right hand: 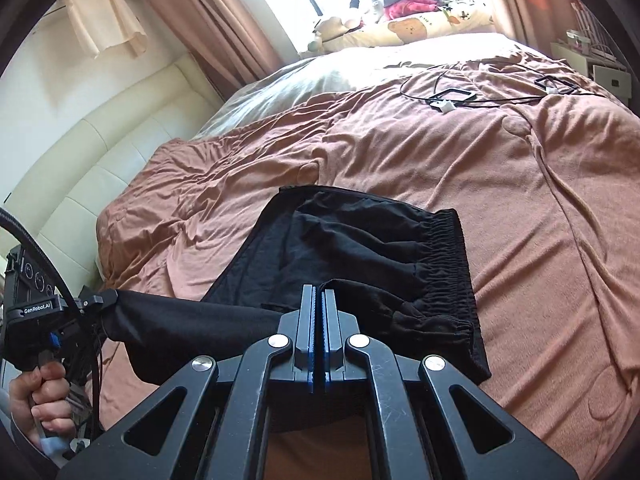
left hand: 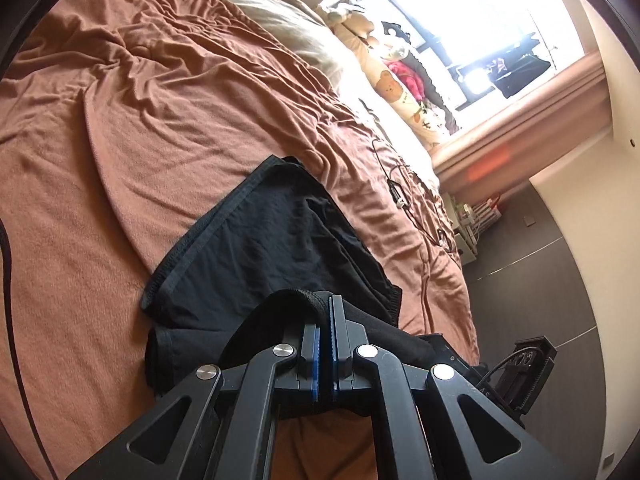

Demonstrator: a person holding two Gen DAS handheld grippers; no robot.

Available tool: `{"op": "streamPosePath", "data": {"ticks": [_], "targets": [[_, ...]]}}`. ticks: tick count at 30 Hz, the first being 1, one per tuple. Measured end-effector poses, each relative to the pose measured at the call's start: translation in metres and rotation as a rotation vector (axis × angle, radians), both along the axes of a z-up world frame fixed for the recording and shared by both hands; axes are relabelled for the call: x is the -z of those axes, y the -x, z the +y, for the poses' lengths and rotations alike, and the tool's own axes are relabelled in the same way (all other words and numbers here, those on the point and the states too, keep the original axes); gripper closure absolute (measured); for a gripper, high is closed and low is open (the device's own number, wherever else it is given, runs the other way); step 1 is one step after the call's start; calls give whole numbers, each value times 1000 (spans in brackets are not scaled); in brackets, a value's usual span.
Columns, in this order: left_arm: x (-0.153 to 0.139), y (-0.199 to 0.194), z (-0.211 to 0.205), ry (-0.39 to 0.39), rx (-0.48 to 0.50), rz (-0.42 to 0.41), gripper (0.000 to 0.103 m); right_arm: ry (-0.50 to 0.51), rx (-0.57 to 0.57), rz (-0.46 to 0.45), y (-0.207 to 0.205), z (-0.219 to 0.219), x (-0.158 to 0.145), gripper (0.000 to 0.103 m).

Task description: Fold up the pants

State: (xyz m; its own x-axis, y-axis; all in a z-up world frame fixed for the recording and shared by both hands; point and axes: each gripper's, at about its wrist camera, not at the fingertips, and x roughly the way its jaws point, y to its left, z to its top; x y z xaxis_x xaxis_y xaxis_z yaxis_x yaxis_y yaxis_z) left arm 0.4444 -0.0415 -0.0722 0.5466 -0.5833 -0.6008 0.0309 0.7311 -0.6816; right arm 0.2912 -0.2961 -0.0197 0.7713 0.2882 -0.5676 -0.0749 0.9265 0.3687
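Black pants point(left hand: 260, 240) lie partly folded on a brown blanket point(left hand: 120, 140). Their gathered elastic waistband point(right hand: 452, 264) points right in the right wrist view. My left gripper point(left hand: 325, 300) is shut on a fold of the black cloth, lifted off the bed. My right gripper point(right hand: 319, 290) is likewise shut on the pants point(right hand: 360, 248), near the waistband. In the right wrist view, the left gripper point(right hand: 94, 300) appears at the left edge, pinching a stretched leg end, with a hand point(right hand: 40, 396) on its handle. The right gripper's body point(left hand: 532, 356) shows at the lower right of the left wrist view.
Black cables with a small white plug point(right hand: 452, 98) lie on the blanket beyond the pants. Pillows and plush toys point(right hand: 404, 24) line the window side. A cream padded headboard point(right hand: 80, 168) stands at the left. The bed edge drops to dark floor point(left hand: 540, 260).
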Motion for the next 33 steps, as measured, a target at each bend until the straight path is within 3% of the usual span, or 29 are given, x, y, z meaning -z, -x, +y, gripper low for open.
{"op": "streamPosePath", "data": {"ticks": [10, 19, 21, 23, 25, 26, 28, 33], "targets": [[29, -69, -9, -66, 18, 52, 99, 39, 10, 57, -76, 3, 20, 103], [50, -121, -22, -177, 19, 100, 99, 83, 35, 83, -123, 3, 35, 103], [52, -132, -24, -219, 24, 125, 91, 95, 39, 105, -134, 4, 36, 102], [48, -134, -21, -252, 22, 117, 72, 109, 35, 142, -143, 6, 35, 100], [38, -133, -20, -300, 28, 76, 39, 124, 20, 132, -143, 7, 26, 87], [33, -132, -20, -347, 30, 50, 35, 132, 13, 113, -140, 7, 20, 80], [27, -131, -25, -420, 76, 14, 34, 147, 10, 73, -133, 4, 10, 46], [32, -128, -50, -608, 255, -16, 34, 197, 2, 67, -114, -9, 5, 45]]}}
